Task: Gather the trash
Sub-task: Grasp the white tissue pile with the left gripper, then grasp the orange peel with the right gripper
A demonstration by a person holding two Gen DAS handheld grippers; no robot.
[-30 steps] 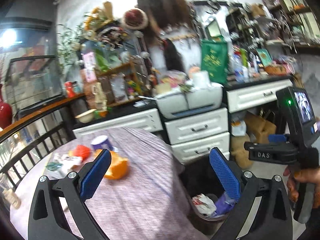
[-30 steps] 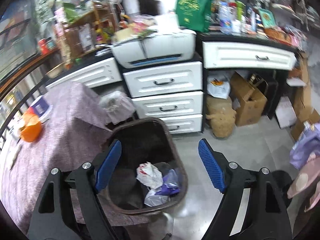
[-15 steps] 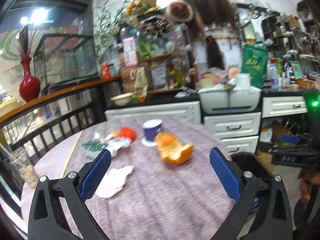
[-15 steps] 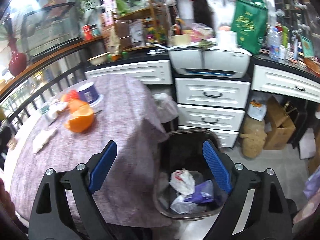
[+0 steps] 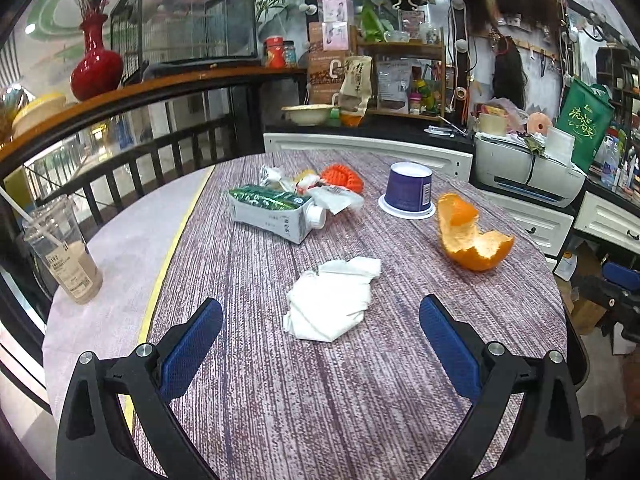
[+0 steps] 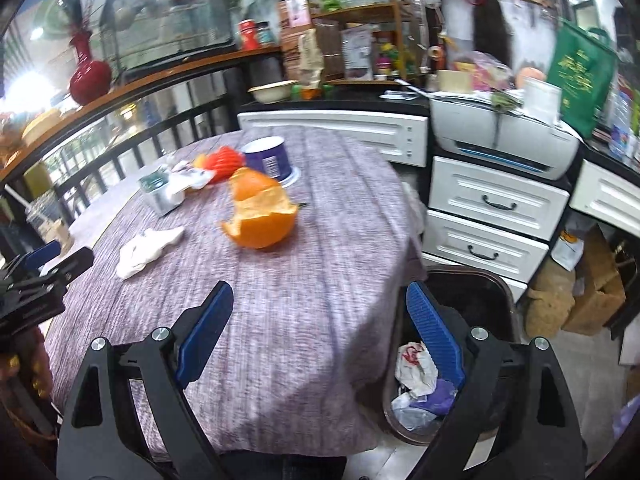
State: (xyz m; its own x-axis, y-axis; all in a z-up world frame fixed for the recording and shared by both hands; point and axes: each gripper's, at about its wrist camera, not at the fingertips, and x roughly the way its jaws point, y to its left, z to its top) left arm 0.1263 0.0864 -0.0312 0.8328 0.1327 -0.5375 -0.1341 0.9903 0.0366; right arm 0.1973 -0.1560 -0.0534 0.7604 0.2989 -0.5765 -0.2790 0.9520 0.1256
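A round table [image 5: 360,400] under a woven, mauve-streaked cloth carries the litter. At its left edge stands a clear plastic cup [image 5: 60,256] with a straw and a little beige drink, on a paler strip of cloth beyond a yellow line. Further in lies a flattened carton [image 5: 272,212], grey-white with a green printed top and a round white cap, tipped on its side; crumpled wrappers [image 5: 332,198] and a ribbed orange-red thing [image 5: 344,176] sit just behind it, touching. In front, nearest the left gripper [image 5: 320,344], is a creased white tissue [image 5: 332,300], soft and folded on itself. To the right an upturned purple paper tub [image 5: 408,194] stands on its white rim, and beside it a curled orange peel [image 5: 472,240], glossy outside, pale and pithy inside. The left gripper hovers over the cloth with its ribbed blue pads spread wide, empty, the tissue beyond the tips and not touched. The right gripper [image 6: 320,336] has just been opening and stands wide too, nothing between its pads; it hangs over the table's near right edge, with the peel [image 6: 260,216] ahead. Below its right finger a dark bin [image 6: 480,288] sits on the floor against the draped cloth, holding crumpled white and purple bags [image 6: 416,384]. Behind the bin are white drawers [image 6: 492,220] with black handles and a printer [image 6: 504,140] on top.
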